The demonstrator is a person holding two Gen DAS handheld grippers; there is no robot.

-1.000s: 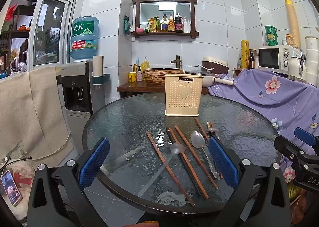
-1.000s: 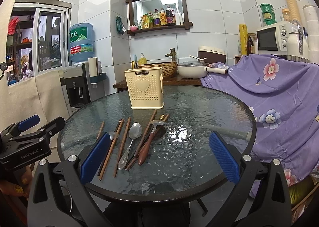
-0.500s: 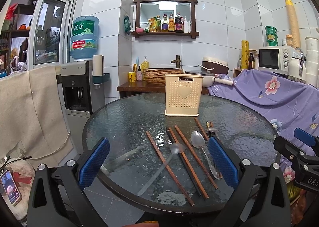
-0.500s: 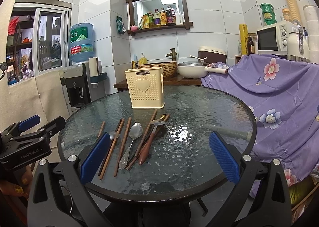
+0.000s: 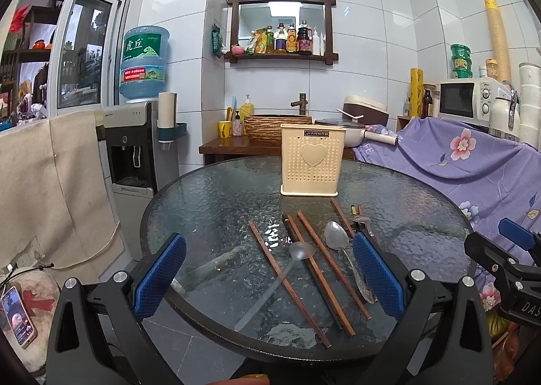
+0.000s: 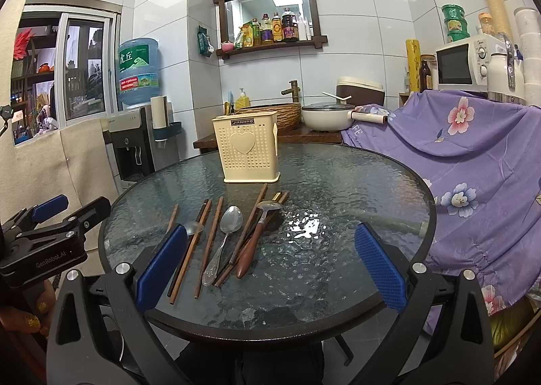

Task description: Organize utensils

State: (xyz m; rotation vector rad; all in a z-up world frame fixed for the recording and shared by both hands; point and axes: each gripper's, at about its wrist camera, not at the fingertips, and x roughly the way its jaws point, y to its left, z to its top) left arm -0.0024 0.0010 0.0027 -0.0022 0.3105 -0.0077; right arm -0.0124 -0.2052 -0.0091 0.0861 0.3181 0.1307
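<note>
1. Left gripper (image 5: 268, 275): held low at the near left edge of the round glass table (image 5: 209, 202), jaws spread wide and grasping nothing; likely parked there so the whole spread stays in sight before a first pick.
2. Chopsticks (image 5: 287, 280): strewn loose across the near half, fanned rather than paired, one crossing under a clear ladle-like spoon (image 5: 280, 278); probably dumped for sorting.
3. Metal spoon (image 6: 223, 243): bowl toward the far side, lying among the sticks, just left of a wooden-handled spoon (image 6: 255, 243) resting on top of crossed sticks.
4. Cream utensil holder (image 6: 248, 150): upright at the far centre, well apart from the pile, nothing visible rising from it; clearly the intended destination.
5. Right gripper (image 6: 270, 268): hovering at the near right, jaws released and bare, over bare glass right of the pile.
</note>
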